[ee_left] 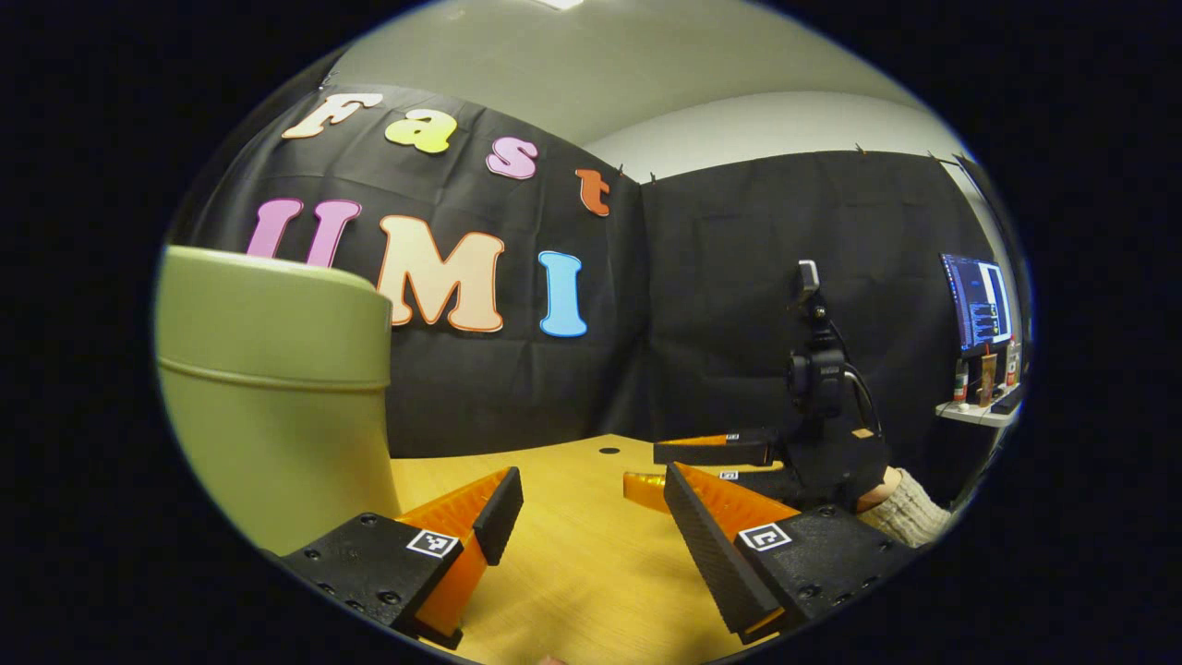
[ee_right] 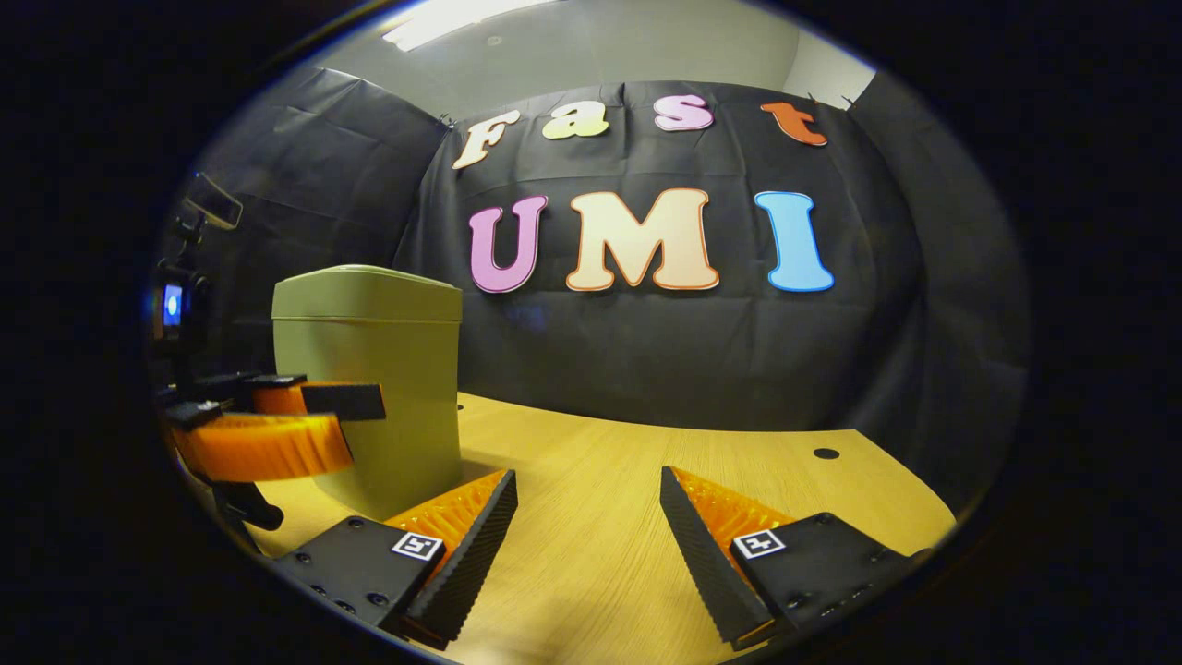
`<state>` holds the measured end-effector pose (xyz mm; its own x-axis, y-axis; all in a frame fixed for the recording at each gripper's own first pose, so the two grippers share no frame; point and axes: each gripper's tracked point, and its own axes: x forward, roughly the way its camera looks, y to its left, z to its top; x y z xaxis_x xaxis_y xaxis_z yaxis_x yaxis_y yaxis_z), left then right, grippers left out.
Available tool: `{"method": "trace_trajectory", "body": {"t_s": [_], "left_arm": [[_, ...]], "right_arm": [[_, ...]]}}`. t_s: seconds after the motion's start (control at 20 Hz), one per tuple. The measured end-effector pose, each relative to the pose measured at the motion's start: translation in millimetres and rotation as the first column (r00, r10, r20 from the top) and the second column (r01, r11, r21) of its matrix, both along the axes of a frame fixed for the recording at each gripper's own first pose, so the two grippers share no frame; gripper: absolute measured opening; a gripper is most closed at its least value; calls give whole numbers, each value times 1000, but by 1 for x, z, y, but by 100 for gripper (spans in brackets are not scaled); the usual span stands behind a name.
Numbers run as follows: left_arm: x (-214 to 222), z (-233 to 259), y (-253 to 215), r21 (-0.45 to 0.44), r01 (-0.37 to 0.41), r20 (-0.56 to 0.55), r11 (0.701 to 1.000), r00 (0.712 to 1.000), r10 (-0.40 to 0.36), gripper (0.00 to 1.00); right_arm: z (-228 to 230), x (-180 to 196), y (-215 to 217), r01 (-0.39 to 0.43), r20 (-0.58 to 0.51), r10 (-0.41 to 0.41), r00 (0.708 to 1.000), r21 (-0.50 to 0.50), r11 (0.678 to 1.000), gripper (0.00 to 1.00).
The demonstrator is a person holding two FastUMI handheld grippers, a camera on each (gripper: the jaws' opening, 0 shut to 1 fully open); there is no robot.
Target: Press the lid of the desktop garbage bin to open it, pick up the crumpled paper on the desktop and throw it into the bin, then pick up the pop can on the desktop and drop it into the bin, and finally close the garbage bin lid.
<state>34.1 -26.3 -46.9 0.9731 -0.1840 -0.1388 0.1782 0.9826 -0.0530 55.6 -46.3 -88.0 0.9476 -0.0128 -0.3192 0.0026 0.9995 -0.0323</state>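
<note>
We find the left tool (ee_left: 591, 517) held low over the pale wooden bench (ee_left: 572, 573), fingers spread and grasping nothing. The right tool (ee_right: 588, 522) sits likewise low, fingers parted and empty. The tall olive-green plastic garbage bin (ee_right: 379, 388) stands on the bench with its lid down, just beside the left tool. The left gripper view adds the right tool farther off, held by a hand in a knitted cream sleeve (ee_left: 910, 508), and a lit monitor (ee_left: 979, 300). The right gripper view adds the left tool against the bin's side.
</note>
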Motion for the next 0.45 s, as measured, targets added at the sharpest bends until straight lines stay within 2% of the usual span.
{"method": "trace_trajectory", "body": {"t_s": [0.25, 0.45], "left_arm": [[-3, -22, 11, -14, -18, -24, 1000, 1000, 18, 94], [-3, -26, 8, -5, -2, -45, 1000, 999, 1, 95]], "right_arm": [[-9, 2, -3, 13, -9, -13, 1000, -14, 1000, 98], [-20, 4, 1, 5, -35, -5, 999, -11, 1000, 98]]}}
